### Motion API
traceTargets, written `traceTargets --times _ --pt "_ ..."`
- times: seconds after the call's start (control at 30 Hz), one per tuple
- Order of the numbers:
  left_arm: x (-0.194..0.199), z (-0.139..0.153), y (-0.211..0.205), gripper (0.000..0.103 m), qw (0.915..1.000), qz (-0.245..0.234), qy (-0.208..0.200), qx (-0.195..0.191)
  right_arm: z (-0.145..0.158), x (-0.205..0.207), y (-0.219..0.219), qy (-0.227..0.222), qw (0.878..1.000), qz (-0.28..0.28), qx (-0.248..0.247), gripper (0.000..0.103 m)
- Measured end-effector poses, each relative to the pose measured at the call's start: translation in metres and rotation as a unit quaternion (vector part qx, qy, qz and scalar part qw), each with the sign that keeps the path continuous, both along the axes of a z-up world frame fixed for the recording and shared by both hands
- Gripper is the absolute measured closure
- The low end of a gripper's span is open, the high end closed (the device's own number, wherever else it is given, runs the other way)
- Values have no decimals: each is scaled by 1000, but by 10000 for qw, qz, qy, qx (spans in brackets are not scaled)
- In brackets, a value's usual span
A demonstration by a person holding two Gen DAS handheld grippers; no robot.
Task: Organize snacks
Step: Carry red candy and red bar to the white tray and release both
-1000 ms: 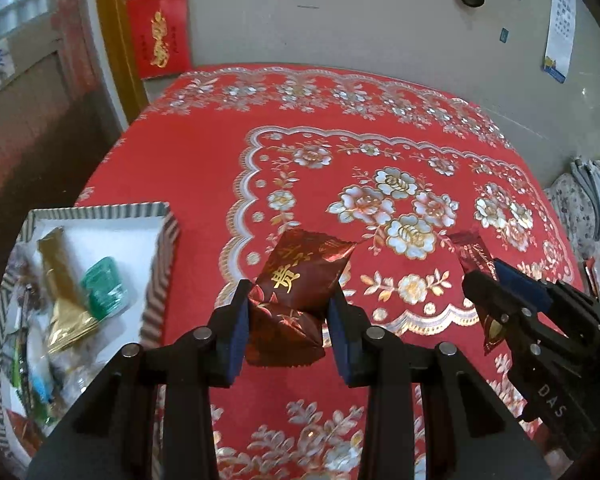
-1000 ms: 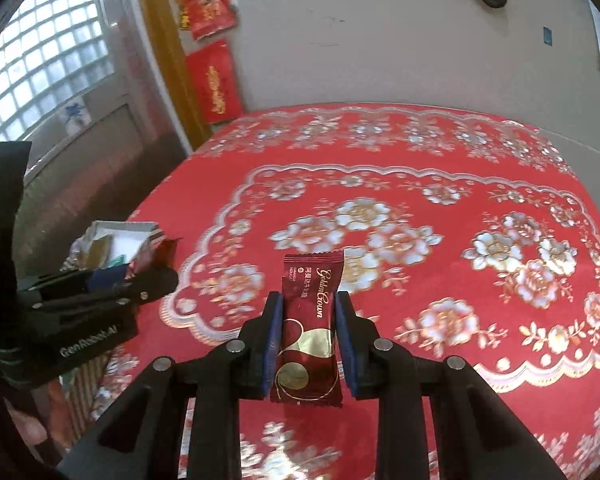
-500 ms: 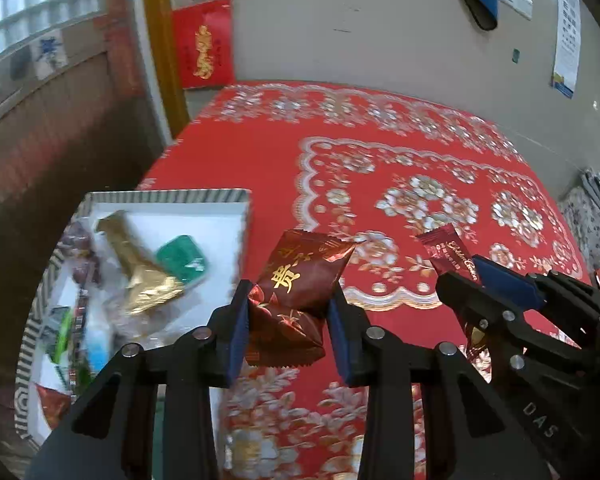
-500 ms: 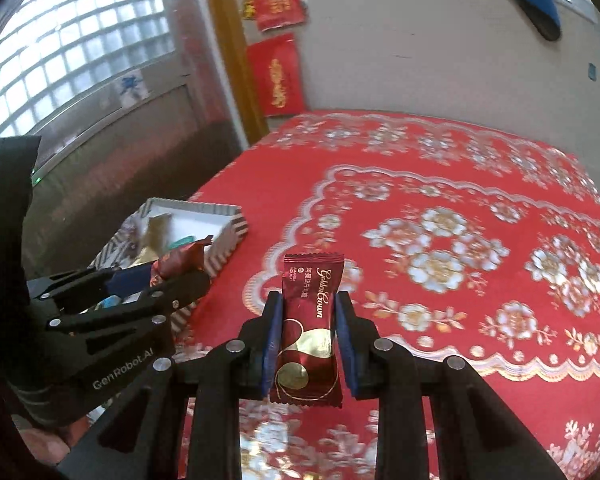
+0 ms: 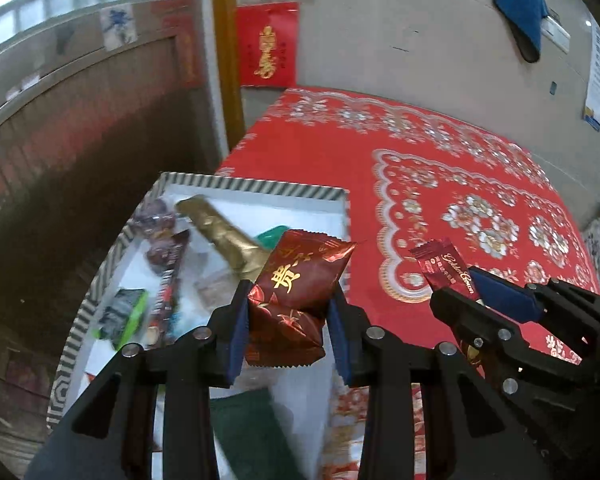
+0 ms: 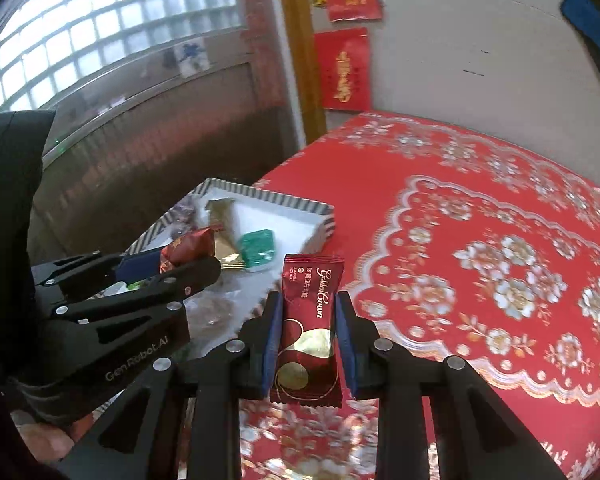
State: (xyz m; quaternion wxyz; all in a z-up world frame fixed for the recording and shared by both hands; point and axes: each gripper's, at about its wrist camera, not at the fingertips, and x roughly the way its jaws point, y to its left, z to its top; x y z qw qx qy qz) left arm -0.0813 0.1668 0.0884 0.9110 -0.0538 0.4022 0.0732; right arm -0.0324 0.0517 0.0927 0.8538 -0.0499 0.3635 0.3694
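Observation:
My left gripper (image 5: 288,312) is shut on a dark red snack packet with a gold character (image 5: 296,280) and holds it above the white tray with a striped rim (image 5: 260,190). The tray holds several snacks, among them a gold wrapper (image 5: 228,236) and a green one (image 6: 258,249). My right gripper (image 6: 309,320) is shut on a dark red Golden Crown bar (image 6: 310,320), held upright just right of the tray's near right edge. Each gripper shows in the other's view: the right gripper (image 5: 456,292) and the left gripper (image 6: 180,258).
The table is covered by a red cloth with gold and white flowers (image 6: 480,240). The tray (image 6: 320,210) sits at the table's left edge, beside a brick wall and a glass-block window. A grey wall with red hangings stands behind the table.
Both grippers have swung left with their snacks. The tray, which was at the far left, now lies under the left gripper and just left of the right gripper.

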Motion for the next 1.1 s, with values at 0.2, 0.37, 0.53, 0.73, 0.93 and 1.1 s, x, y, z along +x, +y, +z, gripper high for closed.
traceTargets --times 0.2,0.37,0.53,0.73,0.93,1.1 --pt "-14 -5 43 70 9992 383 48 -67 2 -5 36 35 9995 325 -14 76" --pt "-22 -20 70 70 9976 647 169 -186 -4 -8 70 116 9979 628 -95 76" --pt "-28 -35 84 69 9962 791 260 -241 -20 -8 99 337 9956 865 -157 76" --pt "-35 -46 94 69 9950 933 262 -231 -35 -17 122 458 9928 1083 -247 72" --pt "-40 -50 98 38 9933 1139 82 -197 -37 -17 110 632 9914 1143 12 55" --pt "-55 -40 93 29 9924 1166 -384 -71 -24 -25 85 413 9942 959 258 36"
